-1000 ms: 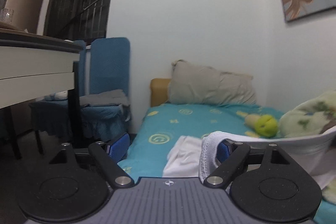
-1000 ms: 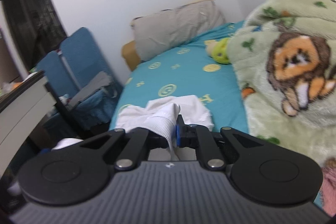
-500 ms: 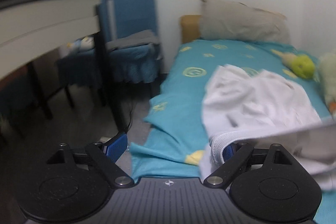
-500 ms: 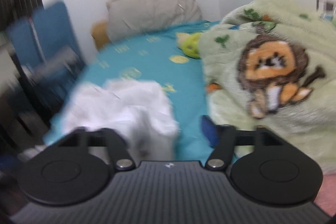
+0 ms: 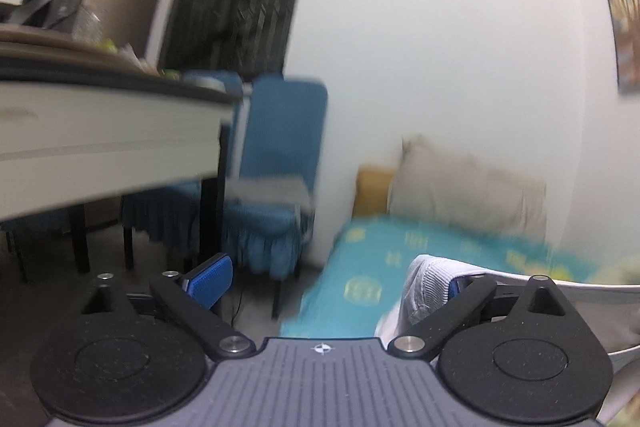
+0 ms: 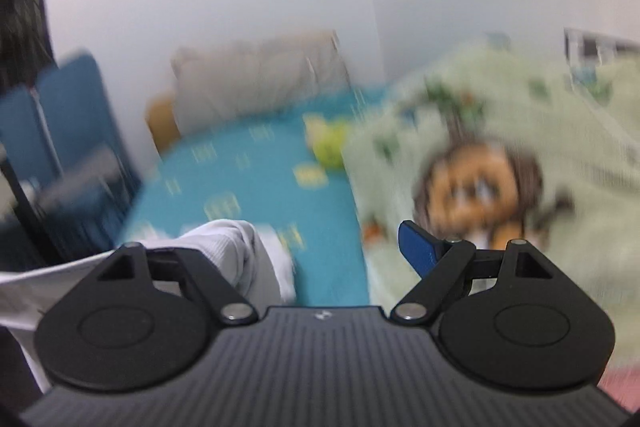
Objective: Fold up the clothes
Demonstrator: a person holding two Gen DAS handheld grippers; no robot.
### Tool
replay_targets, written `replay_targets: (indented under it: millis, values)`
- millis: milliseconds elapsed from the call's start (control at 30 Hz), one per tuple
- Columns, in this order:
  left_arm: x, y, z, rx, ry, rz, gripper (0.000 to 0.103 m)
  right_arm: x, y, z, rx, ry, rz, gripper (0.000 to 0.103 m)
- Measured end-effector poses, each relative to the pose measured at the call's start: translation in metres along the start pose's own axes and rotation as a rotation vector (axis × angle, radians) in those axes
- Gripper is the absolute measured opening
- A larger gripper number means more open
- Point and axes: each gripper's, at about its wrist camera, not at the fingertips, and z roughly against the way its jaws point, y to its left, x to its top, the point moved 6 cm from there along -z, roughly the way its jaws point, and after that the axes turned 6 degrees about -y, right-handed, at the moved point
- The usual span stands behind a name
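A white ribbed garment [image 5: 428,273] hangs over the right finger of my left gripper [image 5: 332,279]. The jaws are opening wide and nothing is pinched between the blue pads [image 5: 210,281]. In the right wrist view the same white garment [image 6: 228,247] drapes over the left finger of my right gripper [image 6: 320,247]. Those jaws are also opening, and the blue right pad [image 6: 418,249] is bare. The cloth runs taut between the two grippers above the teal bed sheet [image 6: 248,195]. Both views are blurred by motion.
A grey pillow [image 5: 468,195] lies at the bed's head against the white wall. A green lion-print blanket [image 6: 520,131] is heaped on the right, with a green toy [image 6: 328,147] beside it. A blue chair [image 5: 280,147] and a white desk [image 5: 100,131] stand to the left.
My right gripper, shut on the white garment a second ago, has opened; the cloth now hangs on its left finger. Both grippers dipped toward the bed, then rose again.
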Motion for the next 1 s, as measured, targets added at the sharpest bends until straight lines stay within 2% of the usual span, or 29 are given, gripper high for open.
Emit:
replay_targets:
  millis: [100, 233, 433, 567, 733, 800, 900, 1000]
  values:
    - [0.058, -0.002, 0.011, 0.010, -0.080, 0.057, 0.099, 0.062, 0.019, 0.025, 0.047, -0.136, 0.022, 0.083]
    - [0.150, -0.004, 0.031, 0.006, -0.205, 0.097, 0.099, 0.141, 0.043, 0.067, 0.113, -0.261, 0.024, 0.083]
    - [0.279, -0.009, 0.093, -0.022, -0.372, 0.065, 0.099, 0.238, 0.058, 0.154, 0.182, -0.403, 0.005, 0.083]
    - [0.342, -0.005, 0.150, -0.069, -0.406, 0.081, 0.101, 0.284, 0.058, 0.230, 0.204, -0.500, 0.033, 0.083]
    - [0.386, -0.004, 0.221, -0.079, -0.437, 0.028, 0.101, 0.313, 0.047, 0.299, 0.226, -0.525, 0.054, 0.083]
    - [0.393, -0.003, 0.238, -0.099, -0.409, 0.031, 0.102, 0.318, 0.042, 0.318, 0.229, -0.524, 0.054, 0.083]
    - [0.398, 0.001, 0.241, -0.113, -0.357, 0.028, 0.102, 0.319, 0.039, 0.325, 0.240, -0.486, 0.050, 0.083]
    - [0.385, -0.001, 0.222, -0.124, -0.310, 0.018, 0.102, 0.316, 0.040, 0.309, 0.238, -0.439, 0.049, 0.083]
